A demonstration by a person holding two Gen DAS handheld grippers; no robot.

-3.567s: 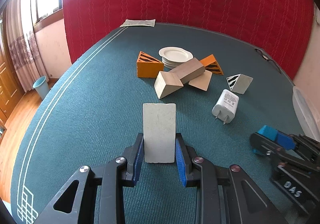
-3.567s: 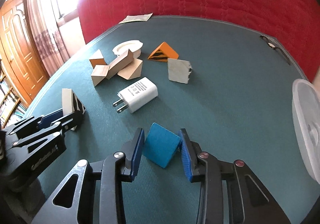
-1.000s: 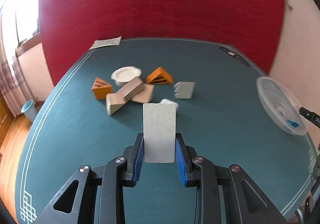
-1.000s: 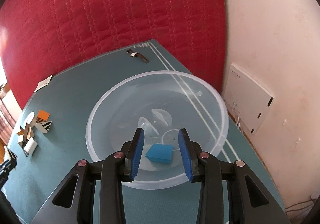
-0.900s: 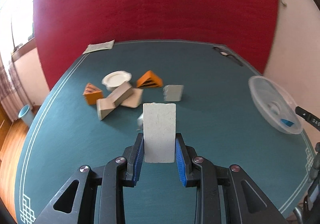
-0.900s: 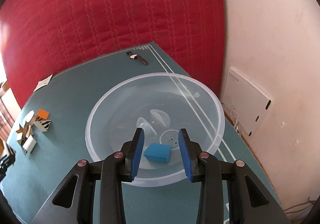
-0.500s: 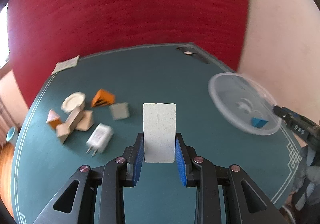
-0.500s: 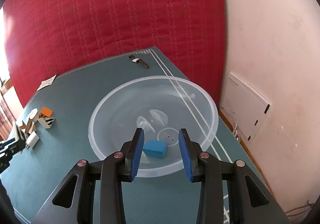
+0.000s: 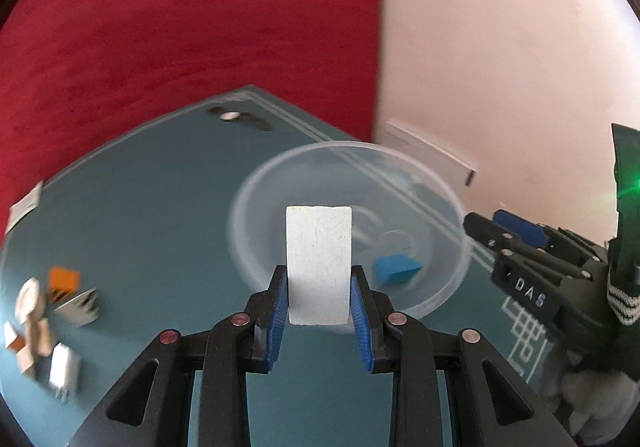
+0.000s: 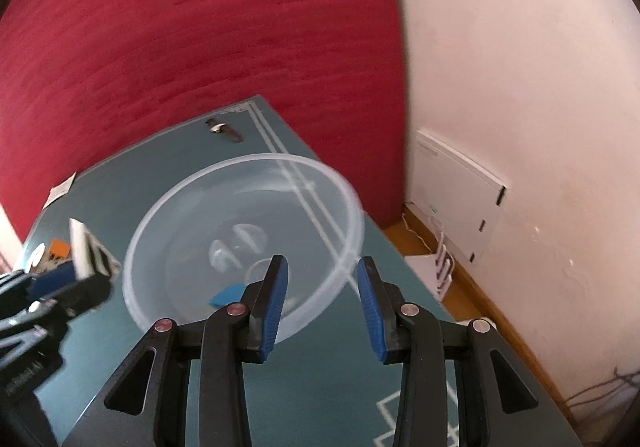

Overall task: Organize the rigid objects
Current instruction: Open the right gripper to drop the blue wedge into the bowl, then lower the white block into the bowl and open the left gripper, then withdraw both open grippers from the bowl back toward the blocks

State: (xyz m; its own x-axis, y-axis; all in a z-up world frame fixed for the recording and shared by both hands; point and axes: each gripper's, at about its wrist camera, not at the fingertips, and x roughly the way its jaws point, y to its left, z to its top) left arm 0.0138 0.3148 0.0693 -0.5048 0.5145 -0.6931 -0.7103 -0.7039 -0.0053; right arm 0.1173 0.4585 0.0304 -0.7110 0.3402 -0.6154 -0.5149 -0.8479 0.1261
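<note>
White block (image 9: pixel 319 267) is clamped upright in the left gripper (image 9: pixel 319 311), before the bowl (image 9: pixel 248 207). Blue block (image 9: pixel 396 268) lies inside the bowl. Right gripper (image 10: pixel 322 299) is spread wide, holding nothing.

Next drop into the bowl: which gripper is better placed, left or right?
Left. The left gripper is shut on the white block, right before the bowl. The right gripper is open and holds nothing.

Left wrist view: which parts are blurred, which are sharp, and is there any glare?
Left wrist view: the gripper and its white block are sharp; the bowl and the objects at far left are motion-blurred; a green flare sits at the right edge. Right wrist view: the bowl rim smears too.
</note>
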